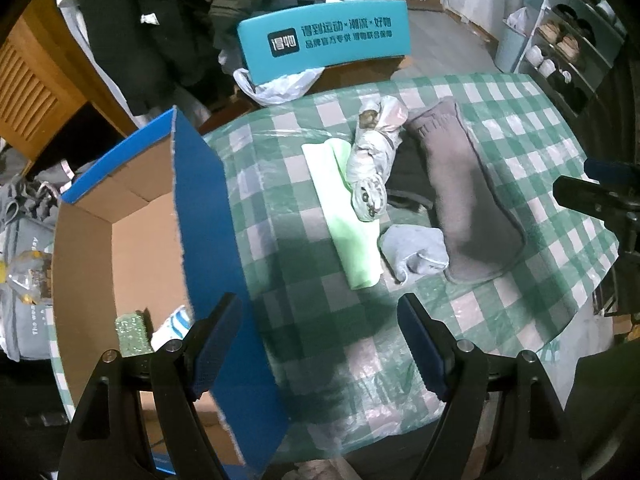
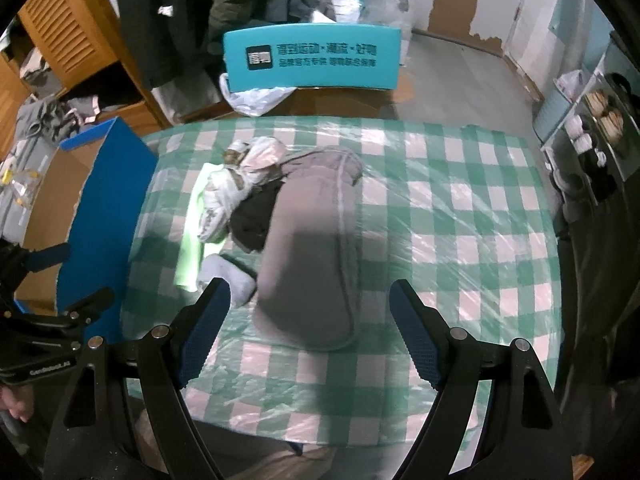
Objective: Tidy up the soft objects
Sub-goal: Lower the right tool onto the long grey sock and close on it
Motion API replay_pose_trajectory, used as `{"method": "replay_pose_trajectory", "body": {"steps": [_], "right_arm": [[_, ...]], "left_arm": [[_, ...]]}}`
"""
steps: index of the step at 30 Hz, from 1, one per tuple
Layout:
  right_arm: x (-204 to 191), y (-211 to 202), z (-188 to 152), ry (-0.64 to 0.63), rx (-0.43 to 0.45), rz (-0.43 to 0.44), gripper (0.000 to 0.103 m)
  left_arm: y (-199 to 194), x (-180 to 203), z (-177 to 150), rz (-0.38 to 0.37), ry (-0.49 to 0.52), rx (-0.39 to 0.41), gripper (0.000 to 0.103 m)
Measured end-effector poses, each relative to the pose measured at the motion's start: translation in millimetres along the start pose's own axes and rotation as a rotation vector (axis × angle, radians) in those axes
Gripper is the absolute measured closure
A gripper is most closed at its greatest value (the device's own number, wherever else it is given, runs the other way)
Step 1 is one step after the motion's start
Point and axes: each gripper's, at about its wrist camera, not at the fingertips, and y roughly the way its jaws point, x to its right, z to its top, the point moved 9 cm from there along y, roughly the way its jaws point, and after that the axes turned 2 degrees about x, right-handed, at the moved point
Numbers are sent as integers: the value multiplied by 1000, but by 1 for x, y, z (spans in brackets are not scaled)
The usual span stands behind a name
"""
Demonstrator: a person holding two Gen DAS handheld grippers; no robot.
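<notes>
**On the checked table, a row of soft things beside an open box**

On the green-and-white checked tablecloth (image 1: 520, 128) under its clear plastic sheet, the soft things lie bunched toward the box side. Seen from the left wrist camera, a long grey cushion (image 1: 464, 196) runs from about 12 o'clock down to 5 o'clock of the group. A folded light-green cloth (image 1: 352, 236) lies parallel to it at 9 o'clock, and a white patterned bundle (image 1: 372, 160) rests partly on the cloth's upper half. Between the cloth and the cushion, at 6 o'clock, sits a small pale-blue cloth (image 1: 416, 252), touching both. A dark garment (image 2: 256, 216) shows between the bundle and the cushion in the right wrist view.

At 9 o'clock of the table stands a cardboard box (image 1: 136, 232) with blue outer walls, its flaps up. On its floor lie a green speckled pad (image 1: 132, 334) and a blue-and-white striped piece (image 1: 176, 322), side by side.

The left gripper (image 1: 320, 344) hangs with its fingers spread wide, nothing between them, one finger over the box's blue wall and the other over the tablecloth. The right gripper (image 2: 310, 332) is likewise spread wide and holds nothing; the near end of the cushion lies between its fingers in that view, the left finger overlapping the pale-blue cloth.

Beyond the table's far edge, at 12 o'clock, a teal chair back (image 1: 324, 40) with printed lettering stands with a white plastic bag (image 1: 280, 88) below it.
</notes>
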Motion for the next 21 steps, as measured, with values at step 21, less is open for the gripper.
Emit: {"method": "replay_pose_trajectory", "body": {"steps": [21], "right_arm": [[10, 45, 1, 4, -71, 13, 21]], "left_arm": [[30, 10, 10, -28, -23, -56, 21]]}}
